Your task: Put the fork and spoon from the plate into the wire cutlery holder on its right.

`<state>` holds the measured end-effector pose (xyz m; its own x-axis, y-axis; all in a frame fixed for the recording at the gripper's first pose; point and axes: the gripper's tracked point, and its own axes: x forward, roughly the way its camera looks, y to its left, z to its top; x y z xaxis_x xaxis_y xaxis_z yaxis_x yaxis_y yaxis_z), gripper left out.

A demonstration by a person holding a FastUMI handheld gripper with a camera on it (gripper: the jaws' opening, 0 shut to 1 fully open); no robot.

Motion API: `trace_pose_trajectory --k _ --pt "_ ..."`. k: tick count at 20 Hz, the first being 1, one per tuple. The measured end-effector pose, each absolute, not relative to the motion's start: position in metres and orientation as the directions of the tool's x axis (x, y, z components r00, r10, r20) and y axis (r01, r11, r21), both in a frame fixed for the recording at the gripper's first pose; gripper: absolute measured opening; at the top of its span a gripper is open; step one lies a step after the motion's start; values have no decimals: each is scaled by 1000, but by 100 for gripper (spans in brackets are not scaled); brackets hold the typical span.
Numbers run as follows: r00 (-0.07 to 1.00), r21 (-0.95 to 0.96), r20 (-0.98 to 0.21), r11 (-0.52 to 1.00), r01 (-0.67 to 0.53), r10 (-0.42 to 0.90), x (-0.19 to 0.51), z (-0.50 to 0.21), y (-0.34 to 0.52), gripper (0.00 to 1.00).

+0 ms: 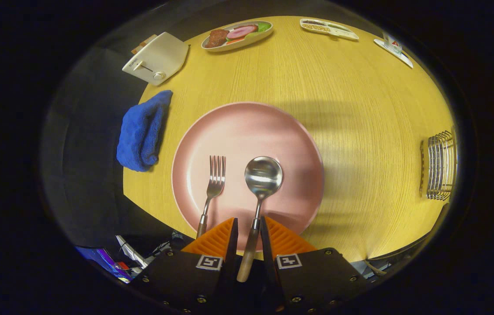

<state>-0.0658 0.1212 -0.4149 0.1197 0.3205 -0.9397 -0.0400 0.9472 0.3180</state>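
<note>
While my claw [249, 229] hangs low over the near rim of the pink plate [290, 131], neither piece of cutlery has left it, so I judge the task barely begun.

Gripper view, task things: the spoon [262, 177] lies on the plate with its bowl pointing away from me and its pale handle running back between my two fingers. The fingers are drawn in narrow, one on either side of the handle. Whether both actually press on it I cannot tell; a thin dark gap seems to show on each side. The fork [215, 183] lies just left of the spoon, tines away from me, handle reaching the plate's near rim beside my left finger. The wire cutlery holder [440, 165] stands well apart to the right on the counter [360, 96], and I see nothing in it.

Left to do, as I judge it: secure the spoon, carry it to the holder, then the same for the fork.

Gripper view, hard to make out: the fork's handle end slips behind my left finger. The holder is warped and partly cut off, so its opening is unclear. Beyond the plate sit a blue cloth [142, 130], a white toaster [156, 58], and an oval dish of food [237, 35]; two smaller trays further off are too small to read.
</note>
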Motion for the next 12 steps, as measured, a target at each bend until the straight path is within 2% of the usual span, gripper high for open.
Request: trace_pose_trajectory --k 3,5,8,9,12 --pt "83 320 -944 948 -5 319 -71 -415 123 30" --pt "69 335 -941 942 28 332 -71 -420 126 13" --pt "89 341 -937 940 27 338 -74 -414 124 13" --pt "85 345 -936 938 34 341 -68 -415 125 3" --pt "101 388 -919 919 71 381 -62 -404 125 3"
